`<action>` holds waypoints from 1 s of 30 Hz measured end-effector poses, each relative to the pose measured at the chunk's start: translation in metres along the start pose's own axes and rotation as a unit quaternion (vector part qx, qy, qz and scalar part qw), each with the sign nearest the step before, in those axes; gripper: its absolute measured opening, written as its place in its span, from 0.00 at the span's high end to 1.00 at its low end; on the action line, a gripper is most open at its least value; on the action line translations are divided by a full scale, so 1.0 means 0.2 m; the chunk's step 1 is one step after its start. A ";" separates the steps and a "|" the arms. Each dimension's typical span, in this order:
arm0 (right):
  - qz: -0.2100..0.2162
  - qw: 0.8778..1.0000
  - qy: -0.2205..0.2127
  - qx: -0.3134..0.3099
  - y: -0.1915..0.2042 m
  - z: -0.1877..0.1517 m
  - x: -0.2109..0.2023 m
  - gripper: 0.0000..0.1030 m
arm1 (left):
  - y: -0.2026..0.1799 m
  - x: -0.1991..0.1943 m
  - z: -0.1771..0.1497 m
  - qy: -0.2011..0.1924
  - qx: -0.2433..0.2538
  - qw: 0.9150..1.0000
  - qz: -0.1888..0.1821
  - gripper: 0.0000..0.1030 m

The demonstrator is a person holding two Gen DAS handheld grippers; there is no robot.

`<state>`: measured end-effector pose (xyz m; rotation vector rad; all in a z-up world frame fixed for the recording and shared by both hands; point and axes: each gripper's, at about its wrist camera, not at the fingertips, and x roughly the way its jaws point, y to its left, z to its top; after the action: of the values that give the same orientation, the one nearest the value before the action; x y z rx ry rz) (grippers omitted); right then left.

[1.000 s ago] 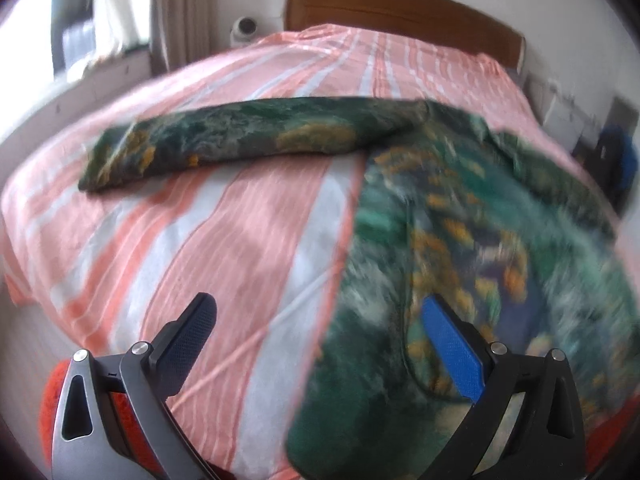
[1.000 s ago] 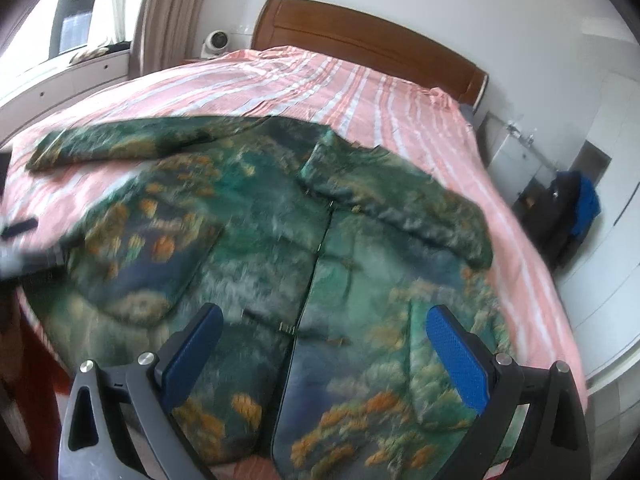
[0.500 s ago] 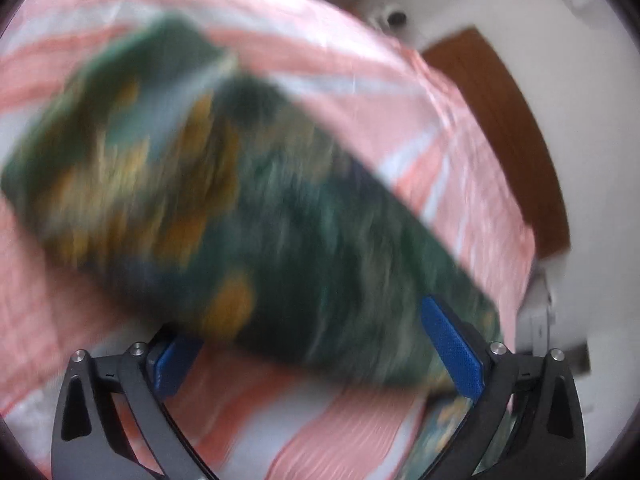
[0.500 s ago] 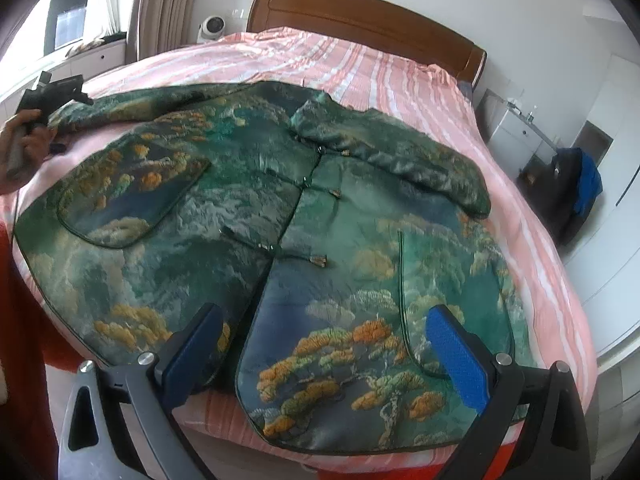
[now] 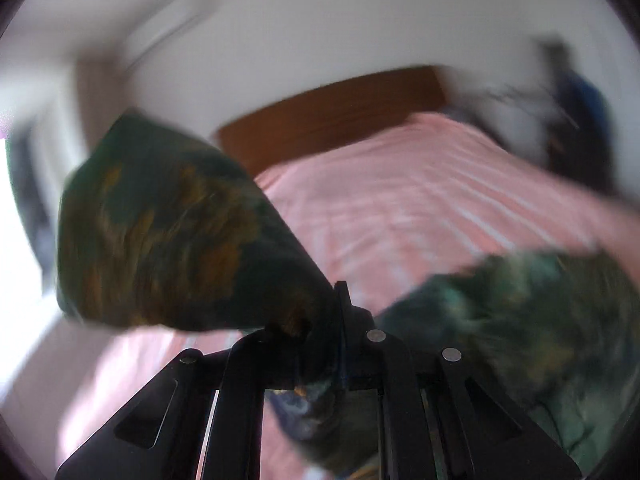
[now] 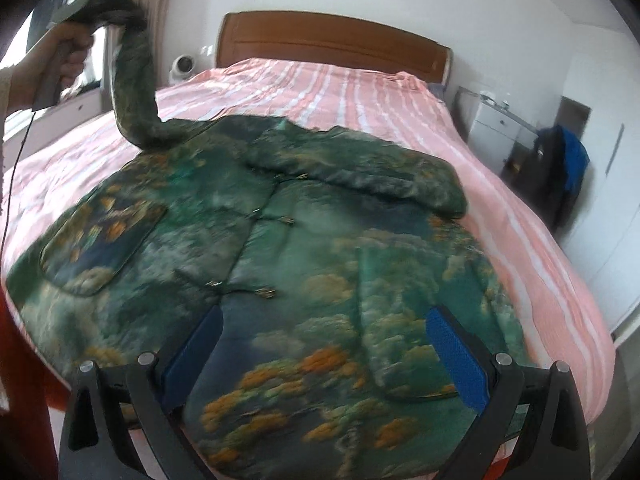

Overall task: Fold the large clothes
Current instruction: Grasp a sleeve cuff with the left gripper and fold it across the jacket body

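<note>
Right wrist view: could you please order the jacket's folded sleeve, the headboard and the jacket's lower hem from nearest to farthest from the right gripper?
1. Lower hem, between the open right gripper fingers.
2. Folded sleeve, across the jacket's chest, mid-bed.
3. Headboard, at the far wall.

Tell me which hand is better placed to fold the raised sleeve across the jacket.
Left, probably. The left gripper is shut on the sleeve and holds it above the jacket. The right gripper is open over the hem, holding nothing.
</note>
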<state>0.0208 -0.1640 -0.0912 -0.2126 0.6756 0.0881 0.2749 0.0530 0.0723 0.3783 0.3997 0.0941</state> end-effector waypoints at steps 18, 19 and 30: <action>-0.042 0.993 -0.002 0.114 -0.41 -0.07 0.04 0.02 | -0.60 -0.04 -0.37 0.100 0.190 0.957 -0.197 0.01; -0.041 0.993 -0.004 0.115 -0.40 -0.06 0.04 0.02 | -0.49 -0.01 -0.32 0.101 0.148 0.965 -0.191 0.01; -0.031 0.994 -0.002 0.104 -0.35 -0.07 0.04 0.02 | 0.11 0.66 -0.76 0.314 -0.046 0.948 -0.029 0.03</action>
<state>0.0291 -0.2354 -0.0965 -0.0334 0.6692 -0.0417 0.3360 0.1463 -0.0960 0.2370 1.0324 0.1761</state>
